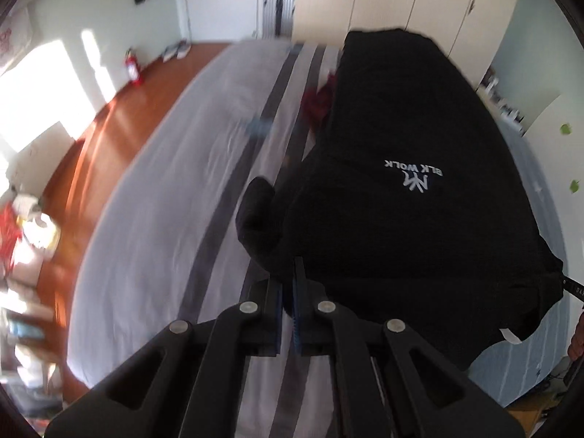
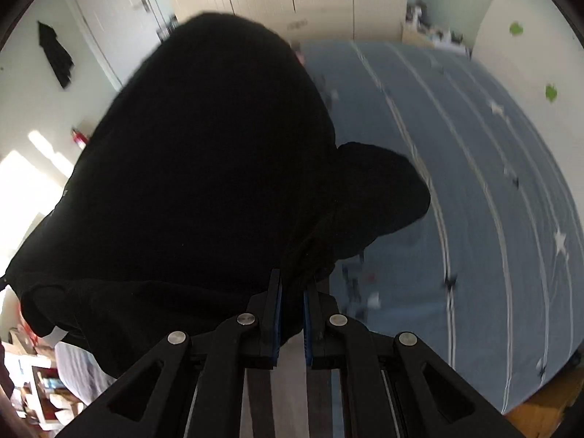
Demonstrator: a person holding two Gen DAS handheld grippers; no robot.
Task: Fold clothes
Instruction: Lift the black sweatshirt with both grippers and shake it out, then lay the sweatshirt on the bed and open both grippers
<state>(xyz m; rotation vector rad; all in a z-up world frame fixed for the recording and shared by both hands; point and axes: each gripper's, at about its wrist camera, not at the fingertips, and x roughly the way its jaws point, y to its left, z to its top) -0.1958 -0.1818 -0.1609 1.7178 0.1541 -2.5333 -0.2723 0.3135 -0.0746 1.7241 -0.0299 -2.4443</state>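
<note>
Left wrist view: left tool [image 1: 289, 273] clamped tight on an edge of the black shirt [image 1: 401, 182], cloth pinched between the blue pads. The shirt hangs lifted over the bed [image 1: 153, 189], white logo facing this camera and reading upside down, a sleeve lobe drooping just beside the tool. A red garment [image 1: 321, 98] lies on the bed beyond it. Much blur at the edges. Right wrist view: right tool [image 2: 292, 292] nearly closed, gripping a bunched edge of the shirt [image 2: 204, 168], which fills the left of the view; a sleeve hangs to the right over the blue striped bed [image 2: 492, 200]. Judgement: the step is spreading the shirt for laying flat. To do it well, keep both grips firm, draw the tools apart until the held edge runs taut, then lower evenly so sleeves land unfolded and clear of the red garment.
</note>
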